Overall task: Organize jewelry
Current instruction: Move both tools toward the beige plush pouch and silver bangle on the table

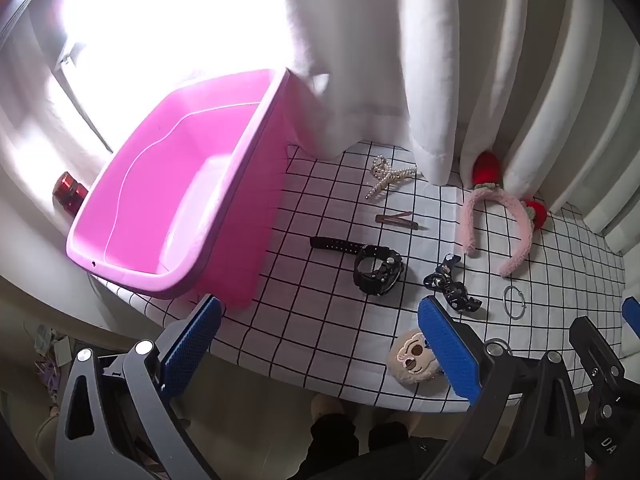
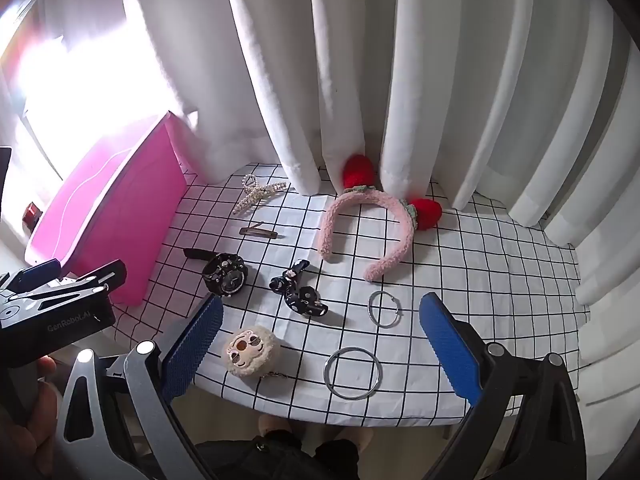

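Lying apart, two metal rings, one watch

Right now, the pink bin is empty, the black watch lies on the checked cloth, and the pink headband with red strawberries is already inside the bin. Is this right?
Not quite. The pink headband is not inside the pink bin; it lies on the checked cloth near the curtain, as the right wrist view shows. The bin is empty, and the black watch lies on the cloth.

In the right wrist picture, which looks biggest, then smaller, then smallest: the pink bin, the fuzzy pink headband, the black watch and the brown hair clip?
1. pink bin, biggest by far.
2. fuzzy pink headband.
3. black watch.
4. brown hair clip, smallest.
The bin is partly cut off by the left gripper.
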`<state>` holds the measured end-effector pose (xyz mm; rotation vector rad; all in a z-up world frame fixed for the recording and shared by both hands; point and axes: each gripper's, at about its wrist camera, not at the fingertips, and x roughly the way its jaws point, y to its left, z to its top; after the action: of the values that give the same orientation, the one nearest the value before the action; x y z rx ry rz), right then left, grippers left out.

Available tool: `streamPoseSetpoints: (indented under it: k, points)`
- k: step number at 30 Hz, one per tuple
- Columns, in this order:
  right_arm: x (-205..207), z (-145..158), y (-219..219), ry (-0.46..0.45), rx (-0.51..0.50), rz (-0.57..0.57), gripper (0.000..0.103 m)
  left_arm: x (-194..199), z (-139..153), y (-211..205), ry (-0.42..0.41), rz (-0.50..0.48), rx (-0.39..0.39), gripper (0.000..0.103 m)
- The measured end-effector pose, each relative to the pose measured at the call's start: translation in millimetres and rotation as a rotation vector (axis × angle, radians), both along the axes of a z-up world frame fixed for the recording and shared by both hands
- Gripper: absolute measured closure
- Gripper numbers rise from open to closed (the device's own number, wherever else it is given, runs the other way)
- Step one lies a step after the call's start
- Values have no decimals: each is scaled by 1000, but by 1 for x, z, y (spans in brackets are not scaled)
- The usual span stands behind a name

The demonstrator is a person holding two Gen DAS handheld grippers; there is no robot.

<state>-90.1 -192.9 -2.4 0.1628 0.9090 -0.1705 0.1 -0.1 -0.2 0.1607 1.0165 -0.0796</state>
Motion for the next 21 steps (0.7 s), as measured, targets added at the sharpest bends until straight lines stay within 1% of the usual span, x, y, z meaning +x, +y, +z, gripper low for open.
streamPoseSetpoints:
  k: [1, 9, 12, 13, 21]
  points:
    - [0, 0, 0, -1, 0, 0, 9, 0, 0, 0, -2, 0, 9, 6]
    - [0, 0, 0, 0, -1, 0, 9, -1, 3, -4, -4, 9, 8, 6]
    - [0, 1, 0, -1, 1, 1, 9, -1, -2, -6, 1, 7, 4, 6]
    - [0, 1, 0, -1, 1, 1, 9, 1, -1, -1, 4, 6, -2, 6]
    - [0, 0, 2, -1, 0, 0, 9, 3, -1, 1, 9, 5, -5, 6]
